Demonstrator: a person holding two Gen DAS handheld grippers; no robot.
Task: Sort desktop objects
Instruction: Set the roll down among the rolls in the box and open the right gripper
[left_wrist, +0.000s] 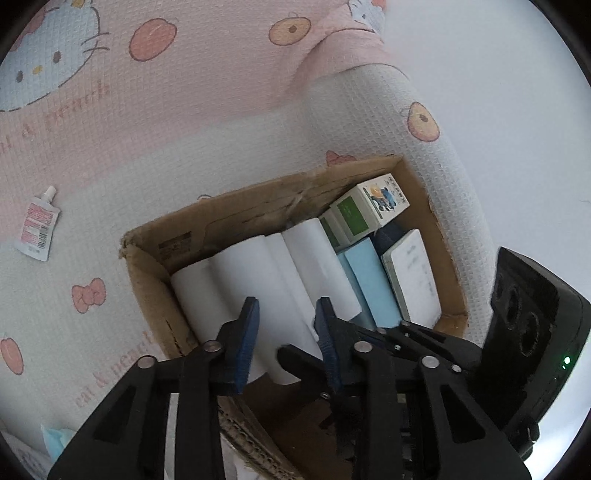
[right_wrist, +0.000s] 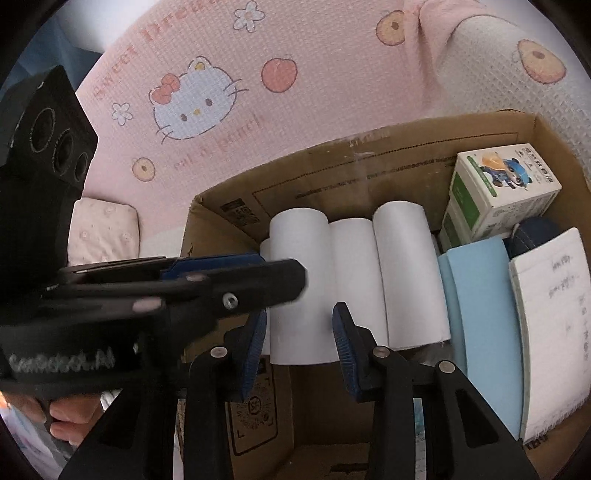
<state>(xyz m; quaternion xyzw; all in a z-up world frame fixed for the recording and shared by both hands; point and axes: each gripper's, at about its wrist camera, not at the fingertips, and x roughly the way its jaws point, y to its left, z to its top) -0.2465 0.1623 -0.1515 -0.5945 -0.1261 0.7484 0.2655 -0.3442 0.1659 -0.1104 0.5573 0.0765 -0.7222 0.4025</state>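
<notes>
Both claws reach down into the cardboard box (right_wrist: 369, 155) that sits on the cartoon-print blanket (right_wrist: 221, 55), near its white edge, so I think the step now is picking up a white roll (left_wrist: 251, 280). The left claw (left_wrist: 286, 325) is partly open with that roll between its blue fingers (left_wrist: 246, 332), and I cannot tell if they press it yet; the right claw (right_wrist: 300, 339) is partly open around the near end of the same roll (right_wrist: 299, 280). Next, both claws need to squeeze and lift together.
</notes>
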